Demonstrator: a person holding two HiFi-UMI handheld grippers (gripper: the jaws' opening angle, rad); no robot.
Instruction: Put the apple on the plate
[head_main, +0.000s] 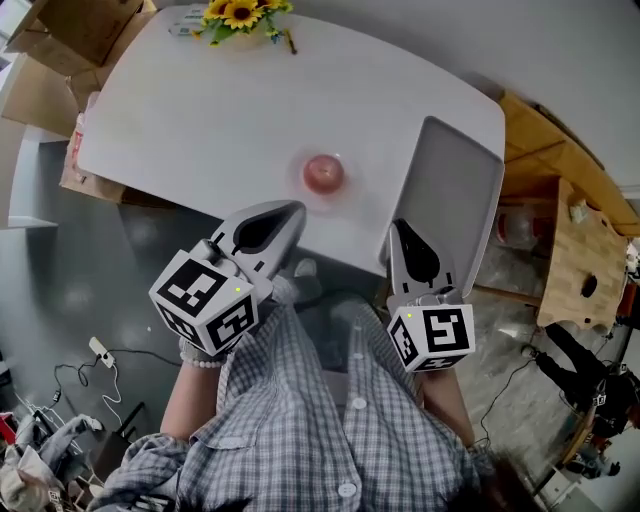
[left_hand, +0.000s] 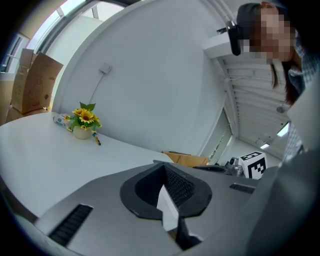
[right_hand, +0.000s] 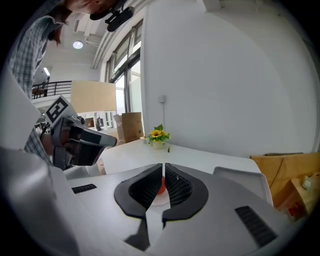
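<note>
A red apple (head_main: 323, 173) rests on a small pale plate (head_main: 343, 194) near the front edge of the white table (head_main: 200, 120). My left gripper (head_main: 295, 211) hovers just in front of and left of the apple, jaws shut, nothing held. My right gripper (head_main: 397, 227) hangs off the table's front edge to the apple's right, also shut and empty. In the right gripper view the apple (right_hand: 161, 186) shows as a red sliver behind the shut right gripper (right_hand: 163, 172). The left gripper (left_hand: 162, 186) points across the bare tabletop; no apple shows there.
A pot of sunflowers (head_main: 240, 14) stands at the table's far edge with a pen beside it. A grey chair back (head_main: 455, 190) leans at the table's right end. Cardboard boxes (head_main: 70, 30) stand at the far left, wooden furniture (head_main: 560, 220) at the right.
</note>
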